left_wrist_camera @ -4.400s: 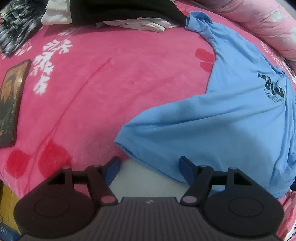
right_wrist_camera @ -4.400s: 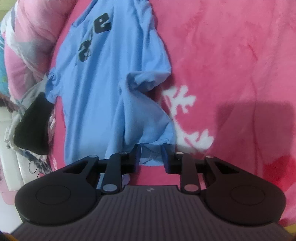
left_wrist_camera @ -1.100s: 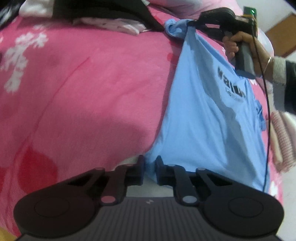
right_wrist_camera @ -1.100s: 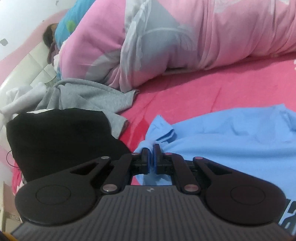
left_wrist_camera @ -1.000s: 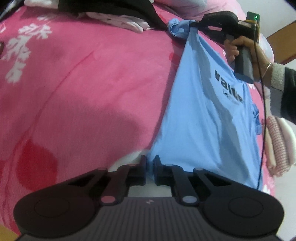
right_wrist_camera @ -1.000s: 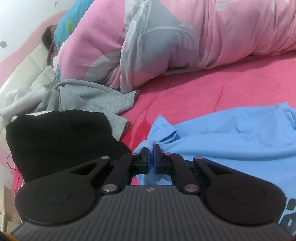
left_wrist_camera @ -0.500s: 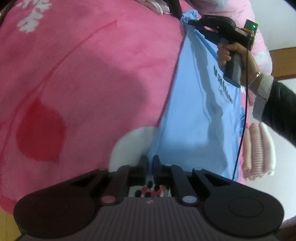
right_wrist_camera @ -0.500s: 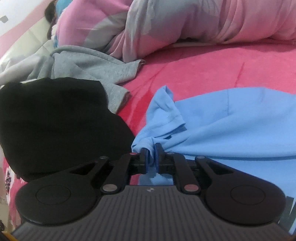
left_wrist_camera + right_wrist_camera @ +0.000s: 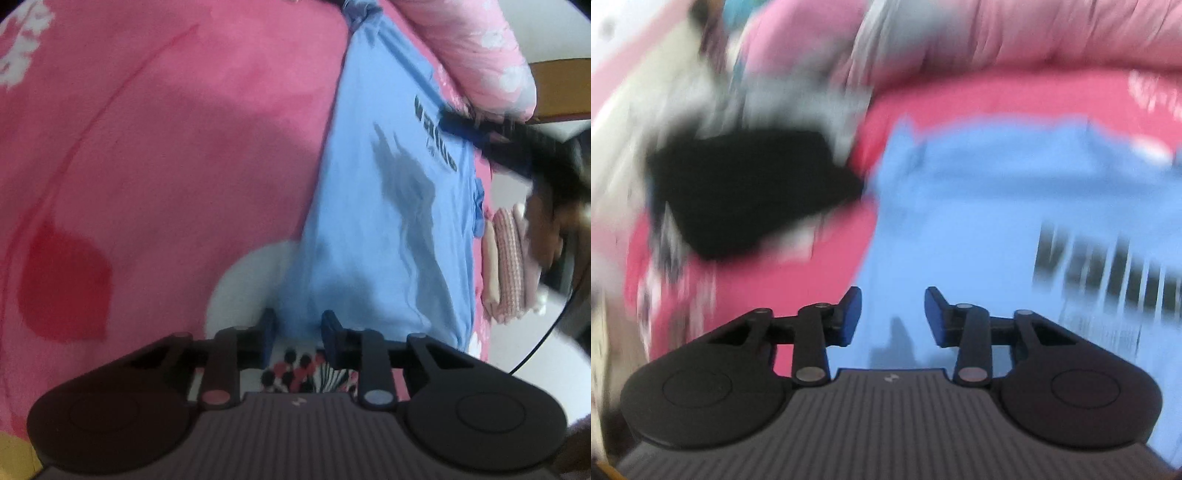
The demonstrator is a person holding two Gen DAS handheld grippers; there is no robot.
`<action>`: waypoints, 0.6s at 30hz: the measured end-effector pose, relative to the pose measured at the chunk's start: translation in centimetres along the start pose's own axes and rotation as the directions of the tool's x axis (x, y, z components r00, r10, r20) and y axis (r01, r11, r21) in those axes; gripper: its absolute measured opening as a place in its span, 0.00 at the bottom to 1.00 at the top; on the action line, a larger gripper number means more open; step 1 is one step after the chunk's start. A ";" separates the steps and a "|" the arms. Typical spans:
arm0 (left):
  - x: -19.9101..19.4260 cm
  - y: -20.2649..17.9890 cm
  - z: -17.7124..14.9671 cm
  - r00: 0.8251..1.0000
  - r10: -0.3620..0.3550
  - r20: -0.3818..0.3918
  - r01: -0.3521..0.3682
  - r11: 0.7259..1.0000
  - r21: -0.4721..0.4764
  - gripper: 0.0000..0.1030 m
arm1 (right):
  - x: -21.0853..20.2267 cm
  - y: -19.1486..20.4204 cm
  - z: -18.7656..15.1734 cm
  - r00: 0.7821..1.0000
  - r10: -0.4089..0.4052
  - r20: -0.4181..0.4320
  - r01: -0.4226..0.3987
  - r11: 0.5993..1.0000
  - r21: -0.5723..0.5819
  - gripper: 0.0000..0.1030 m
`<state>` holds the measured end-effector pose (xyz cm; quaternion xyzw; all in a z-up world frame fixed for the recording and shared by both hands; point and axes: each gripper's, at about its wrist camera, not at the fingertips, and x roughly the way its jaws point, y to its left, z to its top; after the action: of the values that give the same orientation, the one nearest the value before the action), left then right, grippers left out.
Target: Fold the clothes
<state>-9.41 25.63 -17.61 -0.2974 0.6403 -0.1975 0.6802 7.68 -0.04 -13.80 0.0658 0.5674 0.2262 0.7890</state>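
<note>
A light blue T-shirt [image 9: 388, 206] with dark lettering lies stretched flat on the pink blanket [image 9: 166, 147], running from the near edge to the far end. My left gripper [image 9: 294, 328] is open at the shirt's near hem corner, its jaws apart with the hem between them. In the blurred right wrist view my right gripper [image 9: 892, 314] is open above the shirt's [image 9: 979, 192] upper part, nothing held. The right gripper [image 9: 458, 127] also shows blurred in the left wrist view over the lettering, with a hand [image 9: 543, 229] behind it.
A black garment [image 9: 750, 192] and grey clothes lie left of the shirt near the bed's head. A pink quilt [image 9: 476, 55] runs along the far side. A folded pink stack [image 9: 506, 266] sits right of the shirt. The bed's edge is close below my left gripper.
Both grippers have opened and let go of the shirt, which now lies flat. The right gripper has pulled back fast from the sleeve corner toward the lettering.
</note>
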 end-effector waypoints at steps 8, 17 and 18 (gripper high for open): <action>-0.7 1.2 -0.6 0.998 -0.006 -0.060 0.008 1.000 0.022 0.27 | -1.2 6.1 -10.5 0.993 0.011 -0.117 -0.028 0.989 -0.143 0.26; -2.0 2.0 -1.2 1.000 -0.014 -0.019 0.014 1.000 0.006 0.27 | -2.8 8.1 -9.8 0.997 -0.006 -0.073 -0.015 0.961 -0.275 0.20; -2.3 2.1 -1.2 1.000 -0.007 -0.009 0.007 1.000 0.006 0.28 | -2.0 8.8 -10.3 0.996 -0.012 -0.083 -0.014 0.954 -0.298 0.16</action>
<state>-11.10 28.46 -17.25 -0.2967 0.6417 -0.2031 0.6774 -4.87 5.28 -12.47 -0.0635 0.5592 0.3123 0.7654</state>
